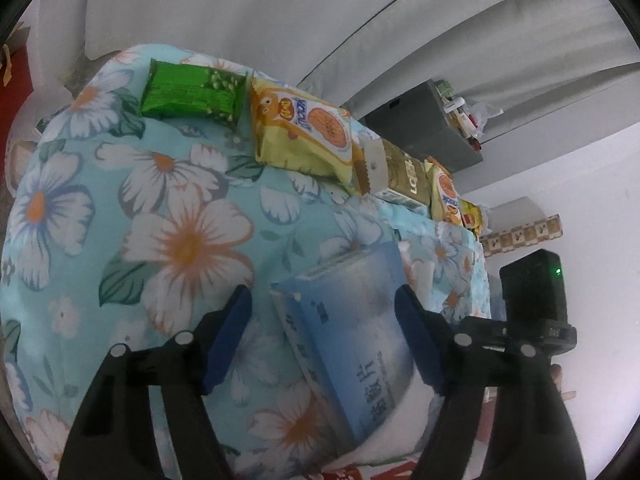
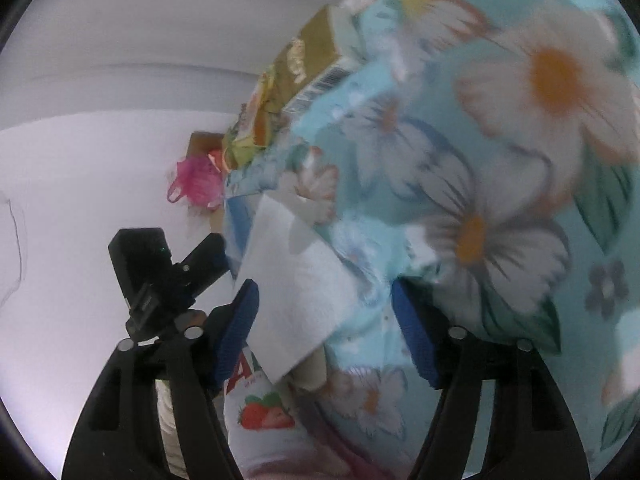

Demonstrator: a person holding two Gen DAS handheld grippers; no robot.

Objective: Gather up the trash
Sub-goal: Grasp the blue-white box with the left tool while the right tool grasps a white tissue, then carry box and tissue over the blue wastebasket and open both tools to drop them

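Note:
A light blue tissue pack [image 1: 348,328] lies on the floral tablecloth [image 1: 168,208], between the fingers of my left gripper [image 1: 324,336]. That gripper is open; its left pad stands clear of the pack and its right pad is close beside it. In the right wrist view a white paper sheet [image 2: 296,280] sticks out over the table edge, between the open fingers of my right gripper [image 2: 326,320], with neither pad pressing on it. A strawberry-labelled white container [image 2: 260,412] shows below the sheet. Farther back lie a green snack packet [image 1: 192,92], a yellow biscuit packet [image 1: 304,132] and a gold box [image 1: 404,172].
More wrappers [image 1: 452,200] line the table's far edge. A grey bin [image 1: 432,128] with rubbish stands beyond the table by a grey sofa [image 1: 280,12]. A pink bag [image 2: 196,180] lies on the white floor. The right gripper's black housing [image 1: 532,300] hangs off the table's right edge.

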